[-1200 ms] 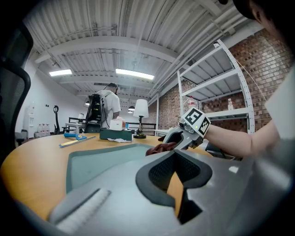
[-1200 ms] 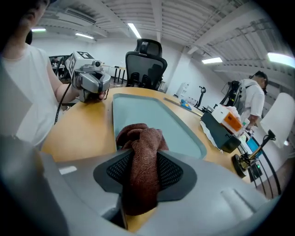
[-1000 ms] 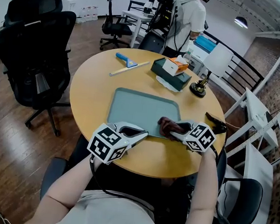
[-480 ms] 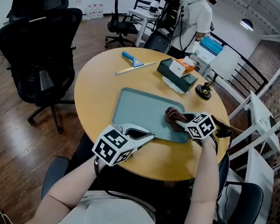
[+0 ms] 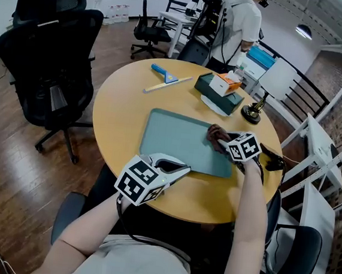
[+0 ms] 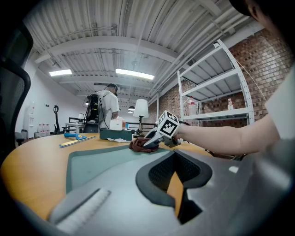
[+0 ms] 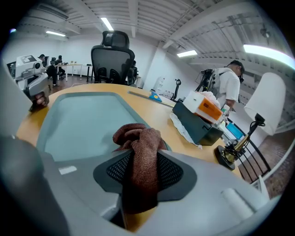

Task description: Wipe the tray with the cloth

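Note:
A grey-green tray (image 5: 179,140) lies on the round wooden table (image 5: 119,110). My right gripper (image 5: 223,139) is shut on a brown cloth (image 5: 216,133) and holds it down on the tray's far right part. In the right gripper view the cloth (image 7: 138,140) bunches out between the jaws onto the tray (image 7: 83,120). My left gripper (image 5: 180,167) sits at the tray's near edge with its jaws together and only a thin gap between them. Whether it touches the rim is unclear. From the left gripper view, the right gripper (image 6: 154,138) and cloth (image 6: 137,145) are across the tray (image 6: 101,156).
Behind the tray lie a blue squeegee (image 5: 164,73), a long pale strip (image 5: 167,85), a dark tissue box (image 5: 219,91) and a desk lamp (image 5: 254,111). A black office chair (image 5: 52,56) stands left of the table. A person (image 5: 233,25) stands at the back. White shelving (image 5: 331,161) is on the right.
My right gripper has carried the cloth along the tray's right side, from the near right corner towards the far right. The left gripper has stayed at the near edge.

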Available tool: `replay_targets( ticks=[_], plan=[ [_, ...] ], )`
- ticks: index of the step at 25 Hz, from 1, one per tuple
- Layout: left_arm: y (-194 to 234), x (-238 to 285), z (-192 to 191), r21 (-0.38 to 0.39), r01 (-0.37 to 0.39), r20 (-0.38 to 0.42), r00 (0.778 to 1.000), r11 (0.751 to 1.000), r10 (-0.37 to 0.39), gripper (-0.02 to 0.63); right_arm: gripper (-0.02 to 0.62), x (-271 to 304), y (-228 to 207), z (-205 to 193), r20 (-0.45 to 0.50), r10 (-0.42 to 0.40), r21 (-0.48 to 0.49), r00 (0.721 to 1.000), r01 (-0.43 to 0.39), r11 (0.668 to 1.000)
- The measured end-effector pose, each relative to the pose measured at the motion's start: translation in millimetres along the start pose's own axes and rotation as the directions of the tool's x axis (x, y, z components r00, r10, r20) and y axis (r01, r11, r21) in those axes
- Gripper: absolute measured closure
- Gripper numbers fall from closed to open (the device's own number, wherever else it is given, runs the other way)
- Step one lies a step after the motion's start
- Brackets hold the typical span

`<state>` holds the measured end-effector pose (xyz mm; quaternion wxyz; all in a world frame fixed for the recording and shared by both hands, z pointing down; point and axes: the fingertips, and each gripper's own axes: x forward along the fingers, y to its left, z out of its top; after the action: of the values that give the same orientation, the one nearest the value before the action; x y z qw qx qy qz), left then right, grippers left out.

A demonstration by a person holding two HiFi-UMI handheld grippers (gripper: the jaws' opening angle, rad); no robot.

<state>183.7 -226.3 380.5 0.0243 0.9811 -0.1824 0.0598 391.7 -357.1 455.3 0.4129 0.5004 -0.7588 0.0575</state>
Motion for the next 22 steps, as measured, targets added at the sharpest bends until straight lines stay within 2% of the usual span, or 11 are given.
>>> replay_targets(
  ticks=[3,8,14,18,22],
  plan=[
    [0.8,-0.1,0.2,0.001,0.000,-0.001,1.000,1.000,0.000,0.605,0.453,5.3,-10.1,1.5,-0.033,-0.040,0.001,0.999,0.040,0.999],
    [0.1,0.6,-0.9,0.001,0.000,-0.002,1.000,1.000,0.000,0.605,0.453,10.6,-12.7,10.0,-0.089,-0.088,-0.061,0.992,0.083,0.995],
    [-0.3,0.5,0.6,0.002,0.001,-0.001,1.000,1.000,-0.001,0.605,0.453,22.1,1.7,30.8,-0.060,-0.060,-0.088,0.996,0.054,0.995],
    [-1.3,-0.1,0.4,0.002,0.000,-0.002,1.000,1.000,0.000,0.604,0.453,19.5,5.5,28.4,-0.060,-0.043,-0.089,0.997,0.038,0.995],
    [0.8,-0.3,0.3,0.003,-0.001,-0.001,1.000,1.000,0.001,0.604,0.453,6.9,21.8,21.3,-0.053,0.007,-0.100,0.999,-0.012,0.995]
  ],
)
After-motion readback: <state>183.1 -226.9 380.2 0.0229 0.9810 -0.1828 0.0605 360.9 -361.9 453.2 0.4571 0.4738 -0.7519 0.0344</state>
